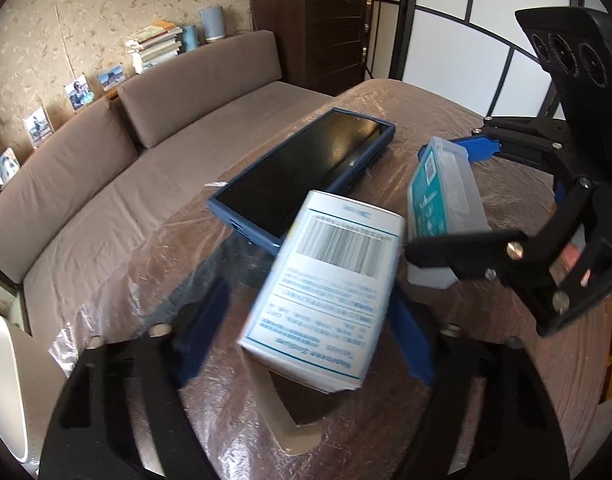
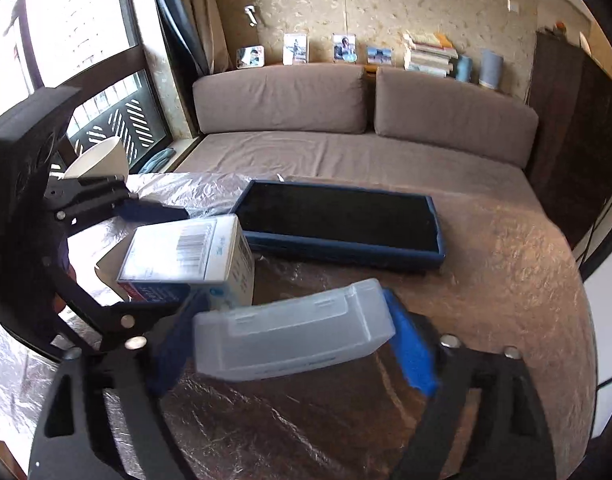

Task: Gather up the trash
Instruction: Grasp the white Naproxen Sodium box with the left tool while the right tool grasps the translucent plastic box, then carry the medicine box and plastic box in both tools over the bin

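Note:
My left gripper is shut on a white cardboard box with a barcode and an open flap, held above the table. The same white box shows at the left of the right wrist view, between the left gripper's blue fingers. My right gripper is shut on a translucent plastic case, held above the table. That plastic case, with its teal label, shows at the right of the left wrist view, in the right gripper.
A dark tablet in a blue case lies on the round table covered with crinkled plastic. A brown sofa stands behind it. A white cup is at the far left. A dark dresser stands by the wall.

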Motion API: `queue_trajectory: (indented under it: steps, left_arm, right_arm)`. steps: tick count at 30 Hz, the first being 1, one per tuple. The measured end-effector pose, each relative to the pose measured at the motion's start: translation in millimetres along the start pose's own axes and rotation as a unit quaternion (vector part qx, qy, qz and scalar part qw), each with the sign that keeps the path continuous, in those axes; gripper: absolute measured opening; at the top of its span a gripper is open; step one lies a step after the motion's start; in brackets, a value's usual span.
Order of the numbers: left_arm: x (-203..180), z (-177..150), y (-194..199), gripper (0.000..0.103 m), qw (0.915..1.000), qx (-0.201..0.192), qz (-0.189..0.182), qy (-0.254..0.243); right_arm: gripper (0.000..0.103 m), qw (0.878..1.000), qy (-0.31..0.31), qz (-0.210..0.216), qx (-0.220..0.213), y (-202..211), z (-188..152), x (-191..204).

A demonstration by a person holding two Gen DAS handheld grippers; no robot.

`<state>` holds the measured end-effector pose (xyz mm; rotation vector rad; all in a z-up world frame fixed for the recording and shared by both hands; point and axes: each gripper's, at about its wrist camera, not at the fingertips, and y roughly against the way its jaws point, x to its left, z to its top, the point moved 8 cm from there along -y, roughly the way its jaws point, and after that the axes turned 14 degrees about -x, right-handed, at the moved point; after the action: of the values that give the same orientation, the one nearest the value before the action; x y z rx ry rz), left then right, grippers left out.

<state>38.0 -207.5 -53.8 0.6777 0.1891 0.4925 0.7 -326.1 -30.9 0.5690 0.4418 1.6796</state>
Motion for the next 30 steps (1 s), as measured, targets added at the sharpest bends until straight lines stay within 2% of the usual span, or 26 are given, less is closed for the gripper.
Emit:
queue_trajectory:
  steps: [2,9,16,26,30]
  left_arm:
    - [-5.4,-0.3,2.3,0.06,0.9999,0.0,-0.014,0.002]
    - [-17.4,0.0,13.3,0.048,0.9999,-0.012,-0.01,0.004]
    - [-16.6,-2.8,35.6,0.047,0.9975,-0.034,0.012,0.061]
    - [-19.1,-18.3,64.0,0.047,0.9841,-0.041,0.064,0.16]
    - [-23.3,-23.9,72.0,0.047,0.9789,-0.041,0.088,0.18]
  right_arm:
    - [0.083,1.0,-0.007,0.001,-0.002,2.2,-0.7,-1.4]
    - [0.083,0.999,-0.036,0.0,-0.006,16.5,-6.0,-6.4]
    - [0.083,0.999,-0.048,0.009,-0.013,33.4,-6.6,-3.3]
    - [0.083,0.998,-0.053,0.023,-0.005,60.5,-18.4,7.7]
    - [0.083,0.998,-0.054,0.029,-0.001,71.5,-25.1,13.1]
